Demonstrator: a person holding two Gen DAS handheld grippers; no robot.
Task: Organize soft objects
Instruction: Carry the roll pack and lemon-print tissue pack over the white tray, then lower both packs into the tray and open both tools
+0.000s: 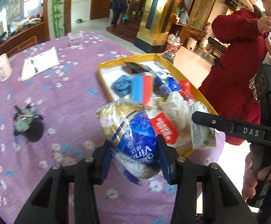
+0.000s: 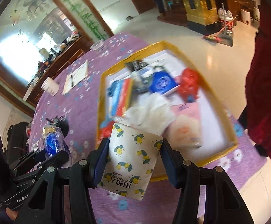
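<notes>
Clearly both grippers are loaded at once, each carrying one soft pack near the yellow-rimmed shallow tray [image 1: 105,65] that sits on the purple flowered tablecloth [image 1: 61,100]. At the bottom centre of the left wrist view, the left gripper [image 1: 133,149] has its blue-padded jaws clamped on a crinkly clear-plastic pack of white tissue printed in blue and gold [image 1: 130,130]; the film bulges and creases between the pads, which suggests a squashy filling that gives under pressure, so a side pinch low on the pack looks like the sensible hold. At the bottom centre of the right wrist view, the right gripper [image 2: 133,158] is closed on a boxy white tissue pack patterned with yellow lemons [image 2: 131,160], its flat sides pressed squarely by the pads and its corners staying fairly crisp. That same lemon pack shows at the right of the left wrist view, over the tray's near corner. The tray, in the middle of both views, already holds a jumble: a knobbly blue cloth [image 1: 121,86], a smooth blue-and-red pack [image 1: 142,88], a crumpled white plastic bag [image 1: 174,102], a red printed packet [image 1: 165,128] and a glossy blue pouch [image 2: 162,83], all blurred. Both packs hang above the cloth at the tray's near edge, so my guess is that they are bound for, or just out of, the tray; I cannot tell which.
</notes>
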